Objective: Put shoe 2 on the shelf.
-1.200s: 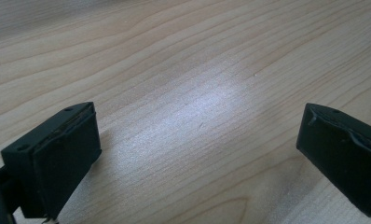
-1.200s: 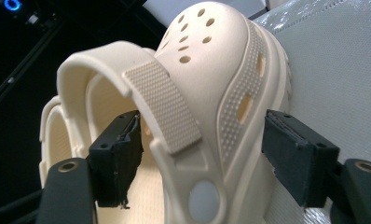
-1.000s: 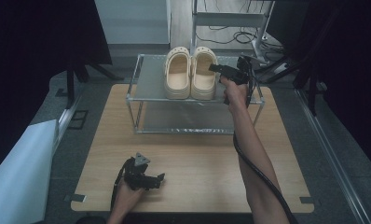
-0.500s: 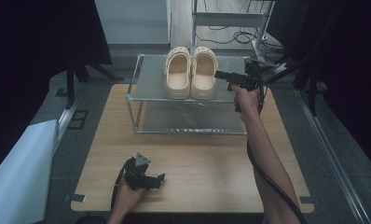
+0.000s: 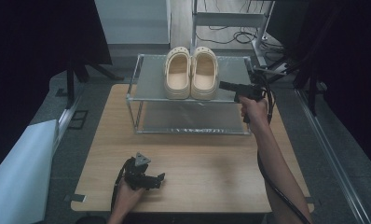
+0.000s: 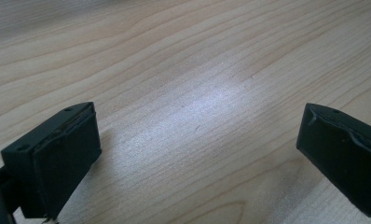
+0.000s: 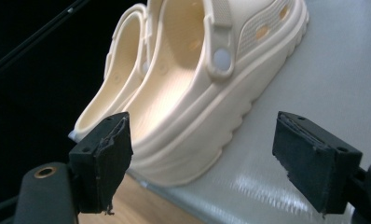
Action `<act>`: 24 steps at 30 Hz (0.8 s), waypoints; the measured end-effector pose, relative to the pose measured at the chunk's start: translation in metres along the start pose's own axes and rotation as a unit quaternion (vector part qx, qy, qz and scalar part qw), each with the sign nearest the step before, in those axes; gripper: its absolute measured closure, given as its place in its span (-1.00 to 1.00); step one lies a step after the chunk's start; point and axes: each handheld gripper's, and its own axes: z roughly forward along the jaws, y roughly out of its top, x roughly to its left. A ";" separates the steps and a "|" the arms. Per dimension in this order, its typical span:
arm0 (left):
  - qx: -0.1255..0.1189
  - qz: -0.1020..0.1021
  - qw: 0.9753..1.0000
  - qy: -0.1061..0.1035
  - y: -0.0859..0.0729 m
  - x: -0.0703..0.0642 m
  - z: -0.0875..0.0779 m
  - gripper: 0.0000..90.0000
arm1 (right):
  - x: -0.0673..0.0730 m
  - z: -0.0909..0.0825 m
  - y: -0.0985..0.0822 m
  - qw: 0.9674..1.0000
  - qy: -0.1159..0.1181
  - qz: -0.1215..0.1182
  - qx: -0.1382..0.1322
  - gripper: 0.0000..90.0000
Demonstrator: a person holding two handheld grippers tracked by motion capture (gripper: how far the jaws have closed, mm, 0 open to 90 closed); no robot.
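1. Since a second ago, the right gripper (image 5: 226, 86) has drawn back from the cream clogs (image 5: 191, 73) toward three o'clock, off the rack's right edge, and its jaws have just been opening with nothing between them.
2. Nearest, at seven o'clock on the wooden table (image 5: 211, 163), the left gripper (image 5: 159, 178) rests low over bare wood, jaws wide apart and empty.
3. Farther, at one o'clock, the right gripper points level toward nine o'clock, pads apart, the nearer clog (image 7: 207, 88) just ahead but untouched.
4. Both clogs stand side by side on the top shelf of the metal rack (image 5: 146, 88), at twelve o'clock, heels toward the person.
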 end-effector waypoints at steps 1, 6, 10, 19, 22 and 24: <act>0.000 -0.001 1.000 -0.001 0.000 0.001 0.000 -1.00 | 0.000 -0.002 -0.003 1.000 0.004 -0.001 0.001 -0.58; -0.002 -0.005 1.000 0.000 0.000 0.002 -0.001 -1.00 | 0.000 -0.011 -0.016 1.000 0.027 0.010 0.005 -0.59; -0.001 -0.004 1.000 0.000 0.000 0.001 -0.001 -1.00 | 0.000 -0.019 -0.027 0.999 0.039 0.006 0.009 -0.59; 0.000 -0.004 1.000 0.001 0.000 0.001 -0.001 -1.00 | -0.001 -0.036 -0.051 0.998 0.062 -0.008 0.017 -0.62; -0.001 -0.004 1.000 0.002 0.000 0.001 -0.001 -1.00 | -0.003 -0.039 -0.059 0.998 0.063 -0.010 0.024 -0.64; -0.001 -0.005 1.000 0.002 0.000 0.002 -0.001 -1.00 | -0.004 -0.040 -0.062 0.998 0.063 -0.011 0.024 -0.64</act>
